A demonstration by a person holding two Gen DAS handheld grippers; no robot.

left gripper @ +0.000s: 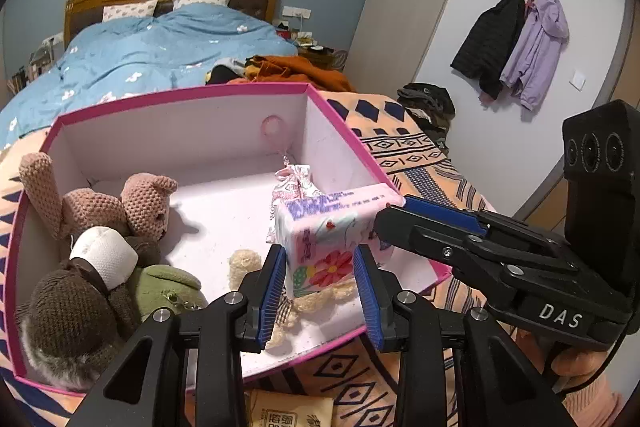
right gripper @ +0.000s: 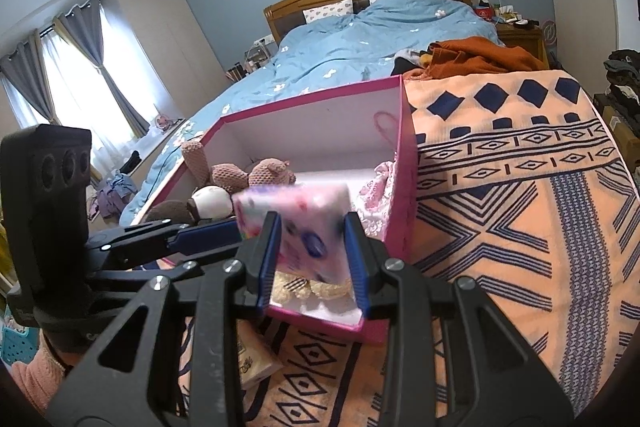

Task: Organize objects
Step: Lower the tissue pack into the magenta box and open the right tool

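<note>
A soft tissue pack [left gripper: 328, 227] with a pink flower print hangs over the near right corner of the open pink box [left gripper: 180, 95]. My left gripper [left gripper: 320, 283] is shut on its near end, with one blue pad on each side. My right gripper [left gripper: 390, 223] comes in from the right and is shut on the far end. In the right wrist view the tissue pack [right gripper: 304, 215] sits blurred between the pads of the right gripper [right gripper: 312, 259], with the left gripper [right gripper: 234, 233] at its left end. The pink box [right gripper: 312, 95] lies below.
Inside the box lie a pink knitted bear [left gripper: 140, 203], a brown plush [left gripper: 68, 311], a green plush [left gripper: 168, 283], a cream plush [left gripper: 244, 263] and a small patterned bag [left gripper: 294, 183]. A yellow packet [right gripper: 252, 359] lies on the patterned blanket [right gripper: 520, 207]. Orange clothes [right gripper: 480, 59] are piled behind.
</note>
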